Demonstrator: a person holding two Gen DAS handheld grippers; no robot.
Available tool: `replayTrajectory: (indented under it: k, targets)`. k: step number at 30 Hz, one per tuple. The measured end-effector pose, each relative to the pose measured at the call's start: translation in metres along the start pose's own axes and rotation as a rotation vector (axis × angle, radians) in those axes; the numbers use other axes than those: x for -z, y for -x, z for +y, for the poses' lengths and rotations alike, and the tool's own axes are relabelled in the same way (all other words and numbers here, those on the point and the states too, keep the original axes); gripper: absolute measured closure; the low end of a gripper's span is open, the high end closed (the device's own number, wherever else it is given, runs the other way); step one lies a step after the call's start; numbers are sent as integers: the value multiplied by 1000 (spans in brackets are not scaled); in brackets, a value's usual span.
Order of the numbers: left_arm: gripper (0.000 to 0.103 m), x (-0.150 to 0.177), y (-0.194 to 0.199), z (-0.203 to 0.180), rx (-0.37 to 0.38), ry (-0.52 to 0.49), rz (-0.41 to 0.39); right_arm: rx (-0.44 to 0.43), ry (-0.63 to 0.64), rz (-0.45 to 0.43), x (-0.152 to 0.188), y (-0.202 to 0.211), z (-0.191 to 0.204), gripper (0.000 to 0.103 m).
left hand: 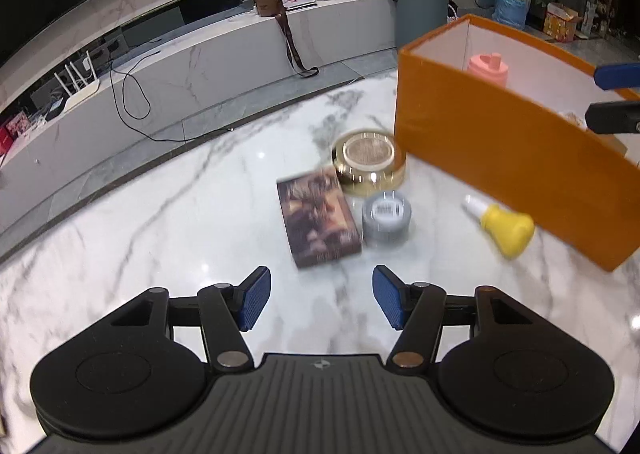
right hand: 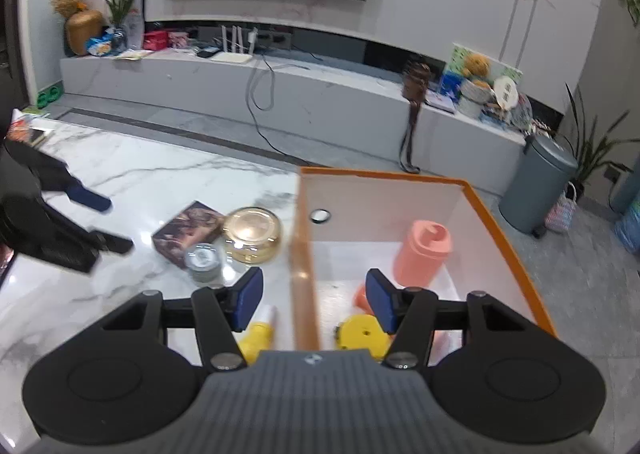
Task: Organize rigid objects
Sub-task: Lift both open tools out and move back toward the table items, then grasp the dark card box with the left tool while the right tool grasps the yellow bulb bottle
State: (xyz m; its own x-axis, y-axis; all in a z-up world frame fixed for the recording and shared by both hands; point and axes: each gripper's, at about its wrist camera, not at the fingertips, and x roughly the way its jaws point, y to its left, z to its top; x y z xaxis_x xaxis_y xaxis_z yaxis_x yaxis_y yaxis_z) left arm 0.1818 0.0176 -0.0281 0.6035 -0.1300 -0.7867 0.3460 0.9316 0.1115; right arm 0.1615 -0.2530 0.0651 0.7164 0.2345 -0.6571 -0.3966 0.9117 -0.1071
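Observation:
On the marble table lie a brown patterned box, a gold round tin, a grey tape roll and a yellow bottle. An orange box stands at the right with a pink cup inside. My left gripper is open and empty, just short of the brown box. My right gripper is open, straddling the orange box's left wall. Inside are the pink cup and a yellow round piece; the yellow bottle lies just outside.
A low marble TV bench runs behind the table, with cables, a router and clutter. A grey bin stands on the floor at the right. The left gripper shows at the left of the right wrist view.

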Motion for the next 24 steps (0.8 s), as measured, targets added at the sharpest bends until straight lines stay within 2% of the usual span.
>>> replayTrajectory:
  k: [3,7,10,13,18,24]
  targets:
    - [33,15,-4,2,-7,12,-29,-16,26,-8,9,0,19,46]
    - [27,30,-8,7,-18,54,-105,-20,49,17,27,-13,43,46]
    - [23,34,-12,12,19,122,-149,-18,74,55,42,-26,59,46]
    - [20,35,-21,14,73,150,-155,-14,90,85,54,-37,70,46]
    - [20,34,-37,7,37,110,-155,-1,83,99,60,-46,73,46]
    - [20,26,-53,8,57,134,-158,-7,76,114,60,-52,73,45]
